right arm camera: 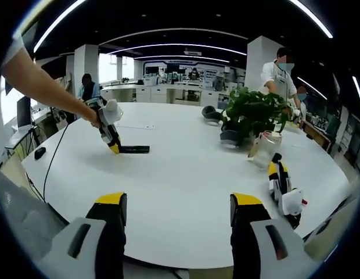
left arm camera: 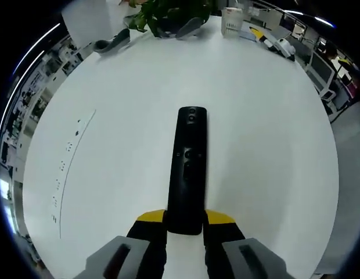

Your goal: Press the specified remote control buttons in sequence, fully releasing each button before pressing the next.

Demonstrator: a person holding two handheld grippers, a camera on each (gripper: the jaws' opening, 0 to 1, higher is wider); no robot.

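A long black remote control (left arm camera: 188, 168) lies on the white table (left arm camera: 267, 133), its near end clamped between the yellow-tipped jaws of my left gripper (left arm camera: 185, 224). In the right gripper view the same remote (right arm camera: 135, 149) lies flat far off at the left, held by the left gripper (right arm camera: 114, 146), which a person's hand carries. My right gripper (right arm camera: 176, 210) hovers above the table's near edge, open with a wide gap and nothing between its jaws.
A potted plant (right arm camera: 254, 111) and a clear jar (right arm camera: 265, 149) stand at the right. Another gripper tool (right arm camera: 281, 187) lies near the right edge. Grey curved objects (left arm camera: 111, 43) sit by the plant. People stand in the office behind.
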